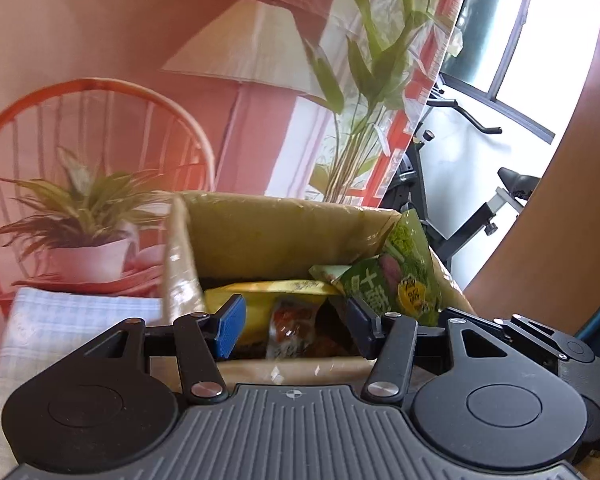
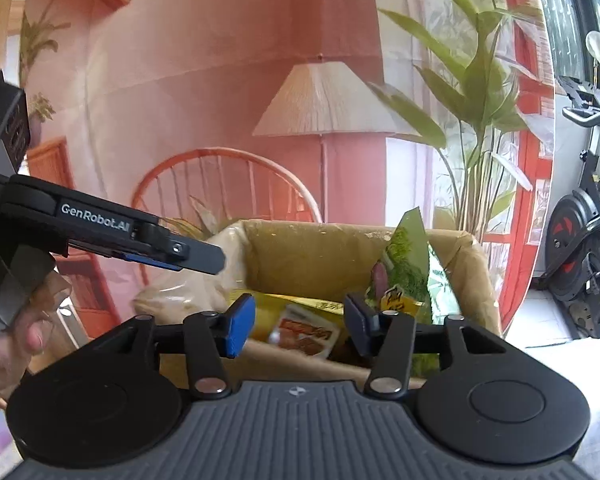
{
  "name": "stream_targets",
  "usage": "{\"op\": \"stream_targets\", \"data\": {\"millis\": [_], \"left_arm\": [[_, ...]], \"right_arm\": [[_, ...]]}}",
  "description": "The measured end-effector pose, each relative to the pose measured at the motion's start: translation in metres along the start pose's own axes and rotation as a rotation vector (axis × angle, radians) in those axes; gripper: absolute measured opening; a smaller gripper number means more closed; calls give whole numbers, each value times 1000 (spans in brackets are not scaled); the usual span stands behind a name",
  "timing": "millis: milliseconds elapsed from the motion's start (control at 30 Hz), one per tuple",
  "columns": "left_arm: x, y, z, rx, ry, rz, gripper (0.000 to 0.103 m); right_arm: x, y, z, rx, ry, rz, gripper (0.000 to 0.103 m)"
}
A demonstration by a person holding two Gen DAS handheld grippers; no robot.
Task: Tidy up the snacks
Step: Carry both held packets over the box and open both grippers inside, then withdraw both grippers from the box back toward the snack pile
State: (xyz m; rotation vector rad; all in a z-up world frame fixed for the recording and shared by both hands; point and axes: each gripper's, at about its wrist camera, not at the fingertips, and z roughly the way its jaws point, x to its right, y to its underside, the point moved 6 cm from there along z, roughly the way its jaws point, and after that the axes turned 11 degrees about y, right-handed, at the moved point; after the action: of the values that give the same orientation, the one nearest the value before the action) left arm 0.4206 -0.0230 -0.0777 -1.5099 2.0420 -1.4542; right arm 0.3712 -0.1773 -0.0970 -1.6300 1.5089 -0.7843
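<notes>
Cardboard is filling the middle of both my views: an open box [image 1: 284, 232] with its walls wrapped in shiny tape is sitting straight ahead of both grippers. Inside it I am seeing two snack packs. A yellow snack bag [image 1: 276, 300] is lying flat across the bottom, toward the near wall, with a picture of food facing up. A green snack bag [image 1: 408, 272] is standing tilted against the right wall, its top corner poking above the rim.

I am holding my left gripper [image 1: 296, 320] over the near edge of the box, pointing down into it. Its jaws are standing partly apart with nothing pinched; the yellow bag is showing in the gap below them, and the right finger is looking just beside the green bag, though I cannot tell whether it is touching.

My right gripper [image 2: 300, 320] is hovering at the same near edge, jaws likewise half apart and gripping nothing. From its camera I am seeing the other gripper reaching in from the left above the box's left wall, with a hand [image 2: 8, 344] wrapped around its handle.

Left of the box a checked cloth [image 1: 72, 324] is lying, and behind everything a printed backdrop [image 2: 228, 80] of a pink room is hanging. An exercise bike [image 2: 580, 240] is standing off to the right.
</notes>
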Motion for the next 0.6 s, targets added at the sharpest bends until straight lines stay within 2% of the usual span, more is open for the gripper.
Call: {"op": "stream_targets", "data": {"millis": [167,300,467,600], "left_arm": [[-8,14,-42,-13,-27,10,58],[-21,32,-71,-45,-34,-20,58],[-44,73,-103,-83,-71,-77,58],[-61,117,-113,-140,-117,-90,58]], "right_arm": [[-7,15,-24,-15,-42,25,53],[-14,34,-35,-58,-64,36,53],[-31,67,-38,-138,-113,34,53],[-55,106,-31,-246,-184,-11,53]]}}
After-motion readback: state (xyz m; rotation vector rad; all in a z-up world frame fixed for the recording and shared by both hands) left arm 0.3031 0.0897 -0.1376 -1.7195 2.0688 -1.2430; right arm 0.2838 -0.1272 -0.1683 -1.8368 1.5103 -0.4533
